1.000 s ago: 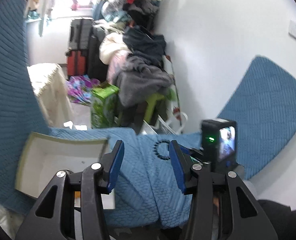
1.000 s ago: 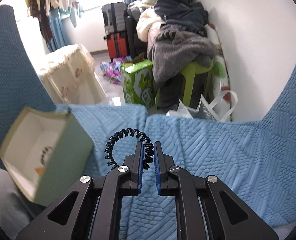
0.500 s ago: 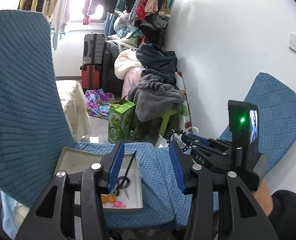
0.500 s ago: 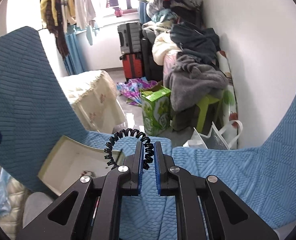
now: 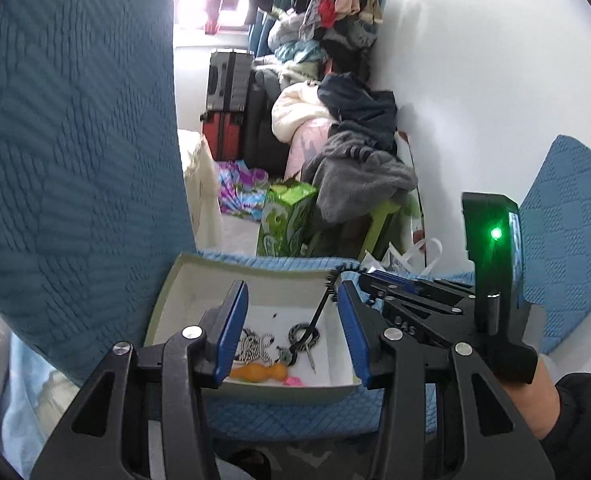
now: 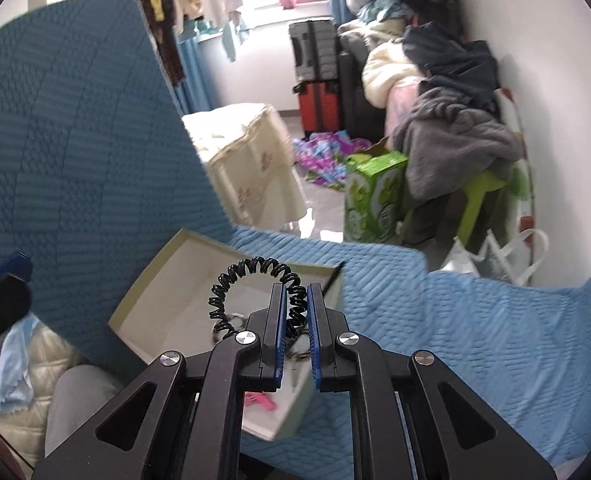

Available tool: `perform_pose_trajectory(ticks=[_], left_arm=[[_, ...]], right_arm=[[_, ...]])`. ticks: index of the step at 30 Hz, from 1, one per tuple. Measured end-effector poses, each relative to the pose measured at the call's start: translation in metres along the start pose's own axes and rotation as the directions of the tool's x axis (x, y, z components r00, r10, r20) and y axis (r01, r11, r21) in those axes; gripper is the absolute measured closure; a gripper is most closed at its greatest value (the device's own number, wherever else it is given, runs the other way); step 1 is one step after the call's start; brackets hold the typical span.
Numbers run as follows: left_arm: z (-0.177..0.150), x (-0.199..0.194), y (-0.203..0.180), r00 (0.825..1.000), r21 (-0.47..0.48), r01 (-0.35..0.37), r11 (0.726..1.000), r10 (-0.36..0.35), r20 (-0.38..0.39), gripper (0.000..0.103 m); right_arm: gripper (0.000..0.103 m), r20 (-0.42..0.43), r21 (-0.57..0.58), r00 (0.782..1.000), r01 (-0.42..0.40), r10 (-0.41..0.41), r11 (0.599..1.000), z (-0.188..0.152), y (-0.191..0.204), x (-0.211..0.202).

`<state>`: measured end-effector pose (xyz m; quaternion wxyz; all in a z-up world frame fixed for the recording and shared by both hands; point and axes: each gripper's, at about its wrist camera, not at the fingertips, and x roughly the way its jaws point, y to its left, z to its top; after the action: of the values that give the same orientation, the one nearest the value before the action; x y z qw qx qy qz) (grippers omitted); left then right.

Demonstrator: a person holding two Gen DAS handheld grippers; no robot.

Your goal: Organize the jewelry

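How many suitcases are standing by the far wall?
2. A grey suitcase sits stacked on a red suitcase, beside the clothes pile below the window. More may be hidden behind the clothes.

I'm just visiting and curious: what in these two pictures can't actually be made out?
- Box contents: in the left wrist view the left gripper fingers cover part; small pieces are too tiny to name.
- Same box in the right wrist view: right gripper and black coil band hide the floor.
- Box's near wall: behind the fingers.

Quilted cloth cover (image 6: 435,320) (matt); cardboard box (image 5: 183,280).
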<state>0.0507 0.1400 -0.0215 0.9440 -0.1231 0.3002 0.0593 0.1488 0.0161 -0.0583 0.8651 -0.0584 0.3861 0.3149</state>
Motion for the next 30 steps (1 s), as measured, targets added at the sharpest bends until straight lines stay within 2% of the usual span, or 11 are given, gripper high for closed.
perform_pose_trajectory(ticks=[8, 13, 14, 15, 17, 19, 23, 26, 28, 30], left_arm=[[-0.008, 0.023, 0.007, 0.998, -0.017, -0.01, 1.0, 0.009, -0.061, 0.056], [-0.007, 0.02, 0.005, 0.997, -0.007, -0.039, 0.999, 0.038, -0.067, 0.055], [-0.006, 0.018, 0.004, 0.997, 0.0, -0.043, 0.999, 0.043, -0.062, 0.055], [-0.003, 0.015, 0.002, 0.998, 0.003, -0.04, 0.999, 0.041, -0.055, 0.052], [-0.001, 0.009, 0.0, 0.999, 0.001, -0.04, 0.999, 0.04, -0.037, 0.043], [0.002, 0.002, -0.005, 0.999, 0.006, -0.04, 0.999, 0.04, -0.02, 0.041], [0.01, -0.01, -0.012, 0.999, 0.023, -0.053, 0.998, 0.053, 0.003, 0.036], [0.018, -0.024, -0.015, 0.997, 0.02, -0.065, 0.998, 0.065, 0.038, 0.022], [0.02, -0.032, -0.015, 0.996, 0.013, -0.071, 0.997, 0.07, 0.056, 0.022], [0.023, -0.04, -0.015, 0.995, 0.009, -0.085, 0.996, 0.084, 0.059, 0.021]], right_arm=[[0.095, -0.108, -0.014, 0.993, -0.052, 0.05, 0.999, -0.023, 0.015, 0.048], [0.093, -0.144, 0.002, 0.988, -0.046, 0.046, 0.999, -0.027, 0.01, 0.057], [0.091, -0.145, 0.01, 0.988, -0.047, 0.048, 0.999, -0.026, 0.008, 0.055], [0.084, -0.142, 0.011, 0.989, -0.042, 0.043, 0.999, -0.025, 0.005, 0.051], [0.076, -0.118, 0.012, 0.992, -0.038, 0.039, 0.999, -0.019, 0.001, 0.041], [0.075, -0.098, 0.005, 0.995, -0.03, 0.03, 1.0, -0.012, -0.002, 0.027], [0.065, -0.04, 0.003, 0.999, -0.03, 0.03, 1.0, 0.004, -0.007, -0.009], [0.058, 0.031, -0.013, 0.999, -0.043, 0.044, 0.999, 0.017, -0.006, -0.046], [0.051, 0.08, -0.017, 0.996, -0.031, 0.032, 0.999, 0.024, -0.006, -0.07], [0.035, 0.135, -0.01, 0.991, -0.019, 0.021, 1.0, 0.029, -0.009, -0.097]])
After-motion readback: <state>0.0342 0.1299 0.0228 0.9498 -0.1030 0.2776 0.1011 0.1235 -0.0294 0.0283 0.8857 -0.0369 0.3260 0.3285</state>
